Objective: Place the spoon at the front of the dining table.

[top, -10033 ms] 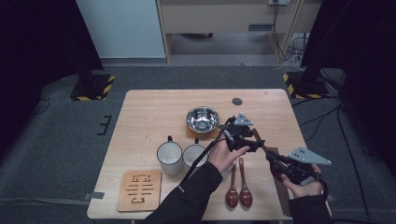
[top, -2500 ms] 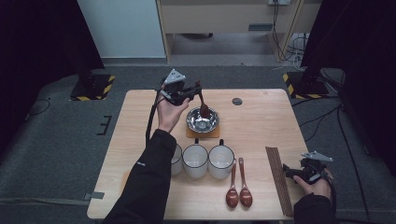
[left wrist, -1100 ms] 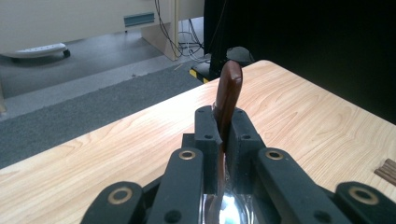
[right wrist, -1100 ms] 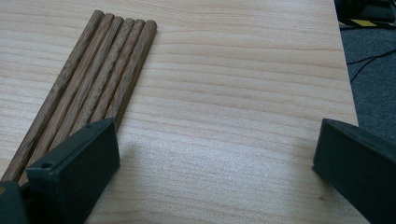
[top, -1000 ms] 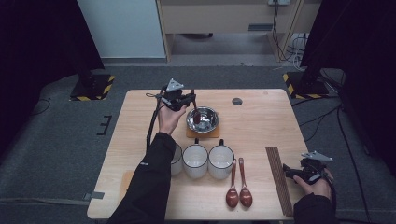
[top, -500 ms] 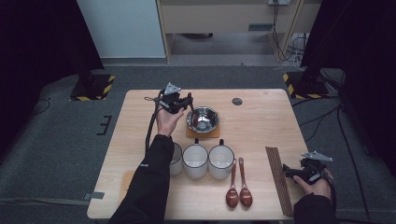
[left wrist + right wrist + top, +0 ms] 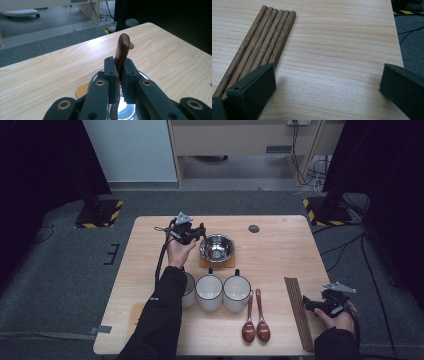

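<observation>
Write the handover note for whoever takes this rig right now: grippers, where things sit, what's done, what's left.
Left gripper: shut on a brown wooden spoon, handle end sticking up past the jaws, held over the steel bowl that sits on a coaster.
Right gripper: open, holding nothing, low over bare table beside the row of wooden sticks near the right edge.
On the table: three white mugs in a row, two more brown spoons lying to their right.
Done: one spoon picked up and brought to the bowl.
Left, probably: set that spoon in the bowl, then deal with the other two spoons.
</observation>
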`<control>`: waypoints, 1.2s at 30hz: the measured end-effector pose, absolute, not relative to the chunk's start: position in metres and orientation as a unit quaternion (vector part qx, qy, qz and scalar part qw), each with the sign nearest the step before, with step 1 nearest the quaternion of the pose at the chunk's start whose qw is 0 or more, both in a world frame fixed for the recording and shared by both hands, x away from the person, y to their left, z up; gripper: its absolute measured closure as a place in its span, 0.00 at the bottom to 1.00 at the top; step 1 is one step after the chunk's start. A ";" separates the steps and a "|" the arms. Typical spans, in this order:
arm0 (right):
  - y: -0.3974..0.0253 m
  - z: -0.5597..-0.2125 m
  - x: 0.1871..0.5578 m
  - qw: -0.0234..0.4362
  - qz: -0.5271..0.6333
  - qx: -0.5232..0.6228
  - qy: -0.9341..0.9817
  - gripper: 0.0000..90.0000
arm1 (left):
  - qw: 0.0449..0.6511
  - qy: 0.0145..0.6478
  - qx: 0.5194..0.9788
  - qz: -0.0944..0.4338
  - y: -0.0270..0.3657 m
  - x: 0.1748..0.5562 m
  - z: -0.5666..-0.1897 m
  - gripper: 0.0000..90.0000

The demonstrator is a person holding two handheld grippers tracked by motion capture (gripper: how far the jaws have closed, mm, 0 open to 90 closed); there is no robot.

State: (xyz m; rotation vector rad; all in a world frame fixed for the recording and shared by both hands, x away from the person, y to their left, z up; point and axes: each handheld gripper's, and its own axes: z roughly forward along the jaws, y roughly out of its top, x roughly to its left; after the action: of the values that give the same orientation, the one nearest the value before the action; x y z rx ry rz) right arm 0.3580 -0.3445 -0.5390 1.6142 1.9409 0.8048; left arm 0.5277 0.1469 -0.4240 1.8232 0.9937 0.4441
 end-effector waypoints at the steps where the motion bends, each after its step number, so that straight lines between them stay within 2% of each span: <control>1: -0.344 -0.539 0.358 0.244 0.295 0.591 0.710 0.01 | 0.487 0.409 0.750 0.183 0.147 0.528 -0.424 0.93; 36: -0.344 -0.539 0.358 0.243 0.295 0.591 0.711 0.01 | 0.446 0.433 0.756 0.203 0.191 0.515 -0.446 0.81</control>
State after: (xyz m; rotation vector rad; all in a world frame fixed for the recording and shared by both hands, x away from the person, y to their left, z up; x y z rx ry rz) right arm 0.3580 -0.3445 -0.5390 1.6144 1.9411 0.8046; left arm 0.5147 0.1905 -0.4463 1.8736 1.0719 0.5027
